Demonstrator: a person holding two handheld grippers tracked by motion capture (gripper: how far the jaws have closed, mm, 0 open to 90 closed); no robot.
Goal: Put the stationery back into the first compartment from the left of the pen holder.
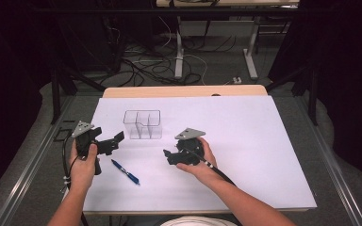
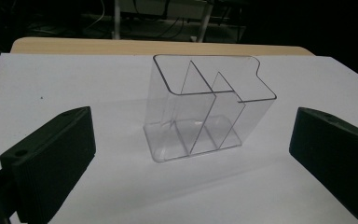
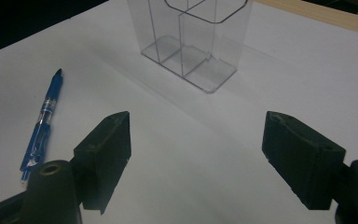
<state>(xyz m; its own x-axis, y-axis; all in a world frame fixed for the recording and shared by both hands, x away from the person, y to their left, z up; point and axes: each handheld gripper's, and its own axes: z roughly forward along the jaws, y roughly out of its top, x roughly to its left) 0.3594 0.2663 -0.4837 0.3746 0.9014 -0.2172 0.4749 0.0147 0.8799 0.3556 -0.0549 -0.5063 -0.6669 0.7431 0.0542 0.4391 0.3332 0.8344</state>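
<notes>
One blue pen (image 1: 125, 171) is lying on the white sheet (image 1: 245, 141), between the two grippers and nearer the person. The left gripper (image 1: 115, 141) and right gripper (image 1: 168, 155) are both gaping, gripping nothing, pointing inward from each hand. Beyond them, one clear three-compartment holder (image 1: 143, 125) is standing upright, apart from both.

No readable text, label, brand, number or sign anywhere. Blue pen (image 3: 44, 122) near left: barrel markings too small, blurred, unreadable. Clear organiser (image 2: 204, 107) far centre: plain, unmarked. White sheet on bench (image 1: 245, 141): blank.
</notes>
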